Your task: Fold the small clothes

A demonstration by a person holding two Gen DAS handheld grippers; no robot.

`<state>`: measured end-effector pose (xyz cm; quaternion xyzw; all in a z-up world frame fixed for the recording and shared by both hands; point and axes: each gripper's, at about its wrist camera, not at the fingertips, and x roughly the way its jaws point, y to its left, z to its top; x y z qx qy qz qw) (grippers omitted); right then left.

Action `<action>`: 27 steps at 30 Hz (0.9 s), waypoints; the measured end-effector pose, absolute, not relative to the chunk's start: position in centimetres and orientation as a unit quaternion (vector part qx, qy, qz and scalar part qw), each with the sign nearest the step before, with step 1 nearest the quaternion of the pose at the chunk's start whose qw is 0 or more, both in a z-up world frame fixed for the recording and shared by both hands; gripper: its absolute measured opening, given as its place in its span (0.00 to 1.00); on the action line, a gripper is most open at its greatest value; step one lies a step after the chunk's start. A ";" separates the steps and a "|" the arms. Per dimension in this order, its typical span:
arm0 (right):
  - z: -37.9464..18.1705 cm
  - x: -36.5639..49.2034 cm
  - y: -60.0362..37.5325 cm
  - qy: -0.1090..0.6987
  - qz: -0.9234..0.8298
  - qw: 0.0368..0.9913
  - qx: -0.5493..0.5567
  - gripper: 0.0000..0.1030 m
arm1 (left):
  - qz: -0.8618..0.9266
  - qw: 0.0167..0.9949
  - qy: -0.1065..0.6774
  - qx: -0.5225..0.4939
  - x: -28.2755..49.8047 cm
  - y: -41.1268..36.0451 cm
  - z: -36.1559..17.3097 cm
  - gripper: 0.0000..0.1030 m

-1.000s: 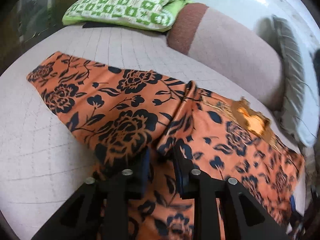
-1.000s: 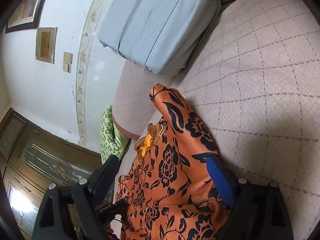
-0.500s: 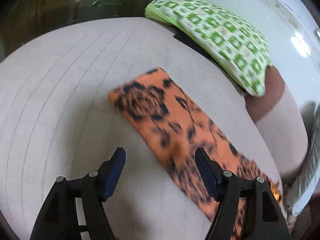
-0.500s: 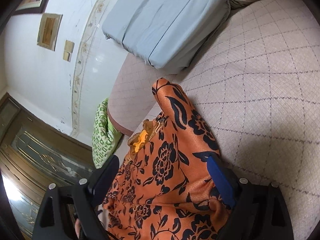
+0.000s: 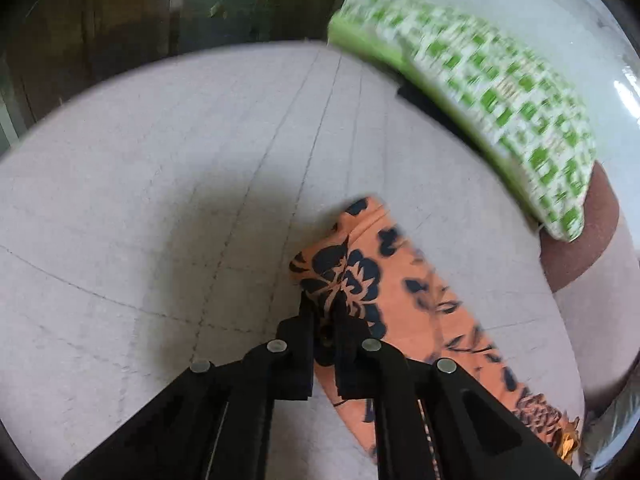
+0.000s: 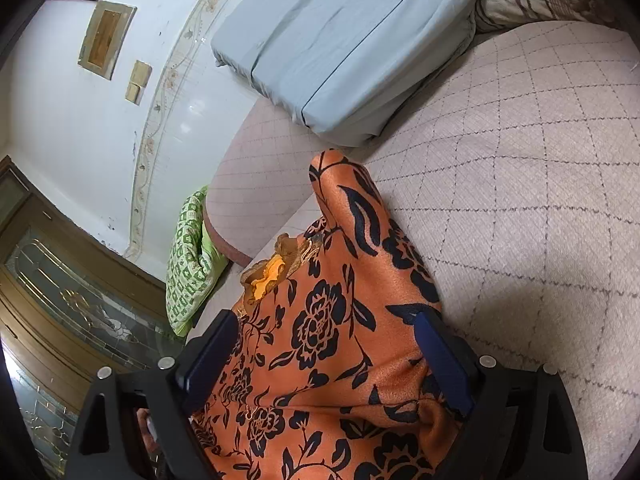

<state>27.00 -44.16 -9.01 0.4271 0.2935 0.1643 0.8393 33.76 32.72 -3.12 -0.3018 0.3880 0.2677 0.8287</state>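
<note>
An orange garment with a black flower print (image 5: 404, 304) lies on the pale quilted bed cover (image 5: 160, 200). In the left wrist view its sleeve runs from lower right toward the middle. My left gripper (image 5: 325, 312) is shut on the sleeve's end corner. In the right wrist view the garment's body (image 6: 332, 320) fills the space between the fingers, with a gold-trimmed neckline (image 6: 276, 268) farther off. My right gripper (image 6: 324, 344) is open, its jaws wide apart over the cloth, not pinching it.
A green and white patterned pillow (image 5: 492, 100) lies at the bed's far side, next to a pink and brown bolster (image 5: 580, 248). A folded grey-blue blanket (image 6: 344, 40) sits beyond the garment. A wooden glass door (image 6: 60, 300) and white wall stand to the left.
My left gripper let go of the garment's middle, opened, swung to the sleeve end and shut on its corner. My right gripper stayed open over the garment's body.
</note>
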 end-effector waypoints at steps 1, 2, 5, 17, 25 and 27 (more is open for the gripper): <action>-9.0 27.0 -44.2 0.293 0.164 0.839 0.427 0.89 | 0.267 0.835 0.378 -0.296 33.9 31.9 -1.8 0.07; -9.0 27.0 -44.1 0.293 0.164 0.840 0.427 0.89 | 0.261 0.853 0.356 -0.279 33.7 30.3 0.9 0.07; -8.9 27.0 -44.1 0.294 0.166 0.839 0.426 0.89 | 0.229 0.908 0.278 -0.215 32.8 24.3 9.1 0.07; -9.1 26.7 -44.6 0.293 0.174 0.832 0.439 0.89 | -0.019 0.984 0.164 -0.064 30.3 -5.9 20.4 0.07; -9.2 26.7 -45.1 0.293 0.178 0.823 0.453 0.89 | -0.095 0.963 0.252 -0.008 32.9 -20.7 10.6 0.07; -9.2 26.7 -45.1 0.292 0.179 0.822 0.454 0.89 | -0.115 0.949 0.292 0.008 33.7 -23.5 7.2 0.07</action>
